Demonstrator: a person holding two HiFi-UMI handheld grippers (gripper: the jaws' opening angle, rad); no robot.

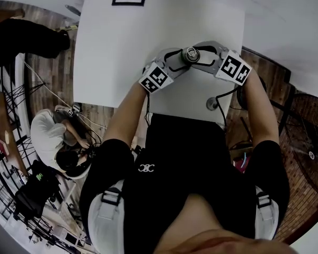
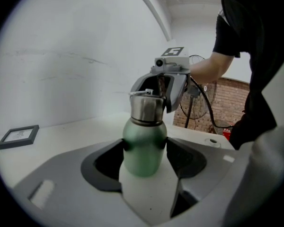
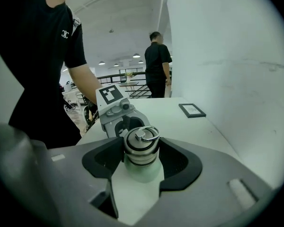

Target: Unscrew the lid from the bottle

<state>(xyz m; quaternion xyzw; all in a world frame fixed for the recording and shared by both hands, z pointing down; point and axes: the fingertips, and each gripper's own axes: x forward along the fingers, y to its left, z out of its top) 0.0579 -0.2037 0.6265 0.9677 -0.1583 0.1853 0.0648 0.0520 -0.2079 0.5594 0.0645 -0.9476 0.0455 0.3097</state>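
1 bottle [image 2: 143,156], 1 lid [image 3: 141,149]; L gripper [image 2: 144,145] tight on bottle, R gripper [image 3: 141,156] on lid

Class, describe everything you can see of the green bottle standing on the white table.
The bottle has a matte green, round-shouldered body and a silvery, metal-looking lid. The lid is grooved round its side, carries a ring on top and sits on the neck. The bottle stands upright on the white table. The left gripper clamps the green body from both sides. The right gripper, reaching in from the opposite side, clamps the lid.
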